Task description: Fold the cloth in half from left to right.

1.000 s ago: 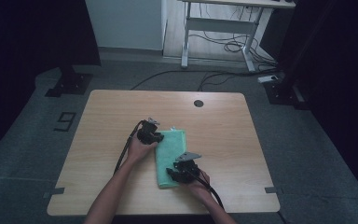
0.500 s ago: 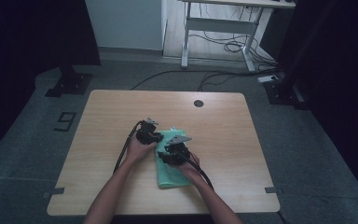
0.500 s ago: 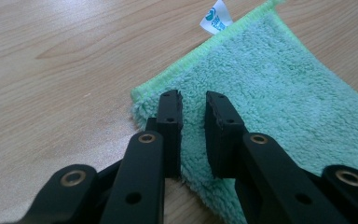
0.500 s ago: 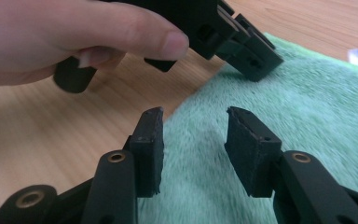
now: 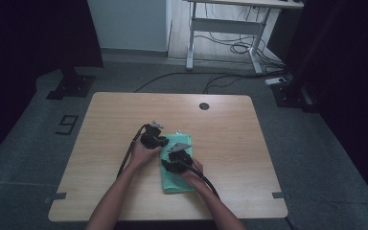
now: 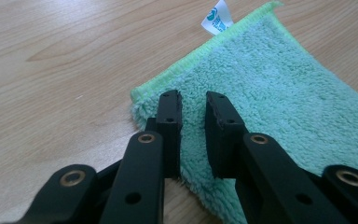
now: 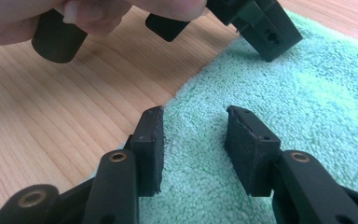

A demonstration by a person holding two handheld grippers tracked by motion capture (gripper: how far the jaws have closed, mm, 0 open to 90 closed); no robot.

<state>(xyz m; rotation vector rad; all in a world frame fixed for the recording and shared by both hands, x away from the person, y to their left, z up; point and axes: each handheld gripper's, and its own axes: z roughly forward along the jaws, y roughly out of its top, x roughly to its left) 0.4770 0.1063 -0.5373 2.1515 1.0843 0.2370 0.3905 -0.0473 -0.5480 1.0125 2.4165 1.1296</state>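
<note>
A mint-green terry towel (image 5: pixel 179 179) lies folded on the wooden table (image 5: pixel 124 115), with a white label (image 6: pixel 216 16) at its far edge. My left gripper (image 5: pixel 163 143) rests on the towel's (image 6: pixel 279 84) near left corner. Its jaws (image 6: pixel 193 100) stand close together with a narrow gap, and the flat cloth shows between them. My right gripper (image 5: pixel 170 158) hovers just behind it over the towel's (image 7: pixel 307 93) left edge. Its jaws (image 7: pixel 193 116) stand wider apart with nothing between them. The left gripper's fingers (image 7: pixel 261 28) and the hand (image 7: pixel 98 9) show ahead in the right gripper view.
A round cable hole (image 5: pixel 204 106) sits near the table's far edge. Bare wood lies to the left and right of the towel. Beyond the table stand a desk frame (image 5: pixel 220 28) with floor cables and a dark stand base (image 5: pixel 72 86).
My right gripper has moved from the towel's near right part up and left, close to the left gripper. The left gripper has stayed on the towel's corner.
</note>
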